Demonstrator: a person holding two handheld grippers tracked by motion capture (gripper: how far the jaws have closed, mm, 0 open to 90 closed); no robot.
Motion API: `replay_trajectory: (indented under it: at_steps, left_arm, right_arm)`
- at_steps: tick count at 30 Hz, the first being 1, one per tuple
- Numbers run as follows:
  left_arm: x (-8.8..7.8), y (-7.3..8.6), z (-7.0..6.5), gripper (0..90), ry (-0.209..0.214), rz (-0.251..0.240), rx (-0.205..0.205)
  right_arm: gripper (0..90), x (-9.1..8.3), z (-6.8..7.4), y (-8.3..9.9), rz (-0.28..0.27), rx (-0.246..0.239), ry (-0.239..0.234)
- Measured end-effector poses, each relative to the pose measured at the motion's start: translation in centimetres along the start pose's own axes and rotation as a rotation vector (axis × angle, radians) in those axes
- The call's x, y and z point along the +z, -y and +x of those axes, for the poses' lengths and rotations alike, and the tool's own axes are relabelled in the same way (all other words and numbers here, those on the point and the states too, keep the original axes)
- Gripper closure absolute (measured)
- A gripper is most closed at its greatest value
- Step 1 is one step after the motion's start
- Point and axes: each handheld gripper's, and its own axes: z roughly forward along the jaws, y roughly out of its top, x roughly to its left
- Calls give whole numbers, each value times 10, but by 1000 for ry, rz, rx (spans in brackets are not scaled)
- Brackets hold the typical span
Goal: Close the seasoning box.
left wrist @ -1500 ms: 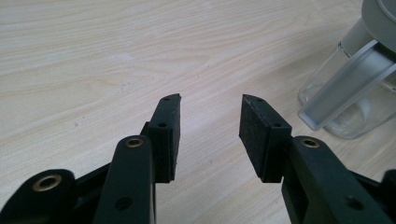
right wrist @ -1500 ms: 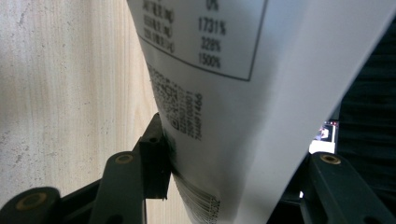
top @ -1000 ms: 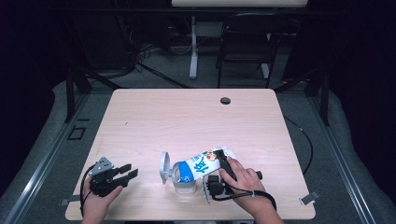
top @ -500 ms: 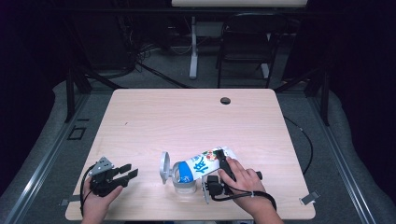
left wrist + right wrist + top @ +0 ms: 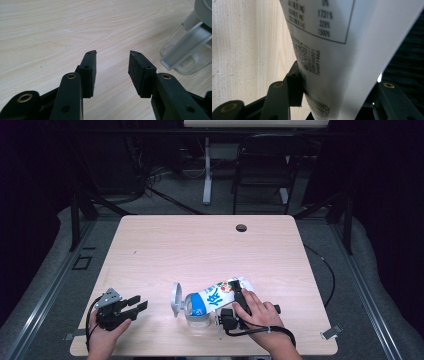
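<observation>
Basically nothing differs from a second ago: both hands and the carton sit in the same spots. Right tongs (image 5: 239,296) are clamped on the milk carton (image 5: 216,296), tipped with its top over a clear jug (image 5: 197,312) near the surface's (image 5: 200,245) front edge. Carton's white and blue, with a nutrition panel and barcode. Left tongs (image 5: 112,60) are open, holding nothing. The pour itself is hard to make out.

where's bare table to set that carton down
The whole far half of the table is bare, up to the dark hole near the far edge. Free too: the strip between the left gripper and the clear jug. Crowded: the near middle, where the right gripper tips the carton over the jug.
</observation>
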Motion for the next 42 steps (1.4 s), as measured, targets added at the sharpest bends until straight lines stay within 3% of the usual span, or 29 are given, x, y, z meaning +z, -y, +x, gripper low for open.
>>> replay_trajectory:
  at_steps: [22,27,36,42]
  left_arm:
    - [-1,0,0,586,-2,-3,-2]
    - [0,0,0,586,-3,-1,-2]
    - [0,0,1,586,-5,-2,-4]
    - [1,1,1,586,-6,-11,-8]
  right_arm:
    - [497,-1,-1,-1,10,-18,8]
    - [497,-2,-1,-2,23,-41,19]
    - [498,0,2,-1,-1,-44,51]
    - [498,-2,2,-2,19,-67,66]
